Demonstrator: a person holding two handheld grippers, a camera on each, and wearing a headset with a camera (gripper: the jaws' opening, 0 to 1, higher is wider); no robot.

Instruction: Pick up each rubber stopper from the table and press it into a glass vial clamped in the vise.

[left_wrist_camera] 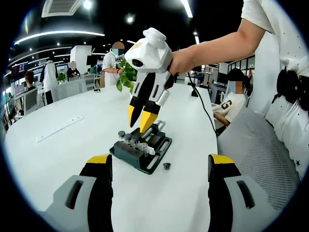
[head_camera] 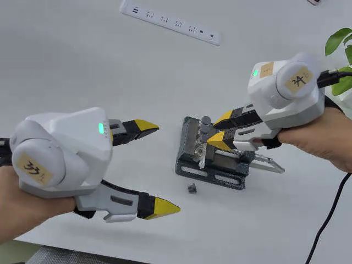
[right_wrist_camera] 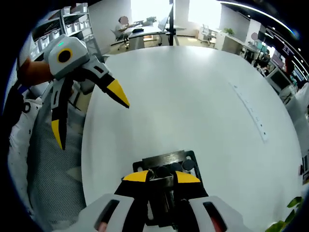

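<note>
Beneath the right gripper (head_camera: 219, 130), jaws narrowly parted, sits the vise (head_camera: 220, 175) with vials (head_camera: 205, 124); whether it grips anything is unclear. Ahead of the left gripper (head_camera: 158, 167), wide open and empty, lies a stopper (head_camera: 192, 188).

White power strip (head_camera: 170, 23); green leaves (head_camera: 340, 39), likely plant.

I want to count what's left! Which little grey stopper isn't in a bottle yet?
The lone stopper lying on the white table, just in front of the vise. The other stoppers sit up in the vise.
</note>
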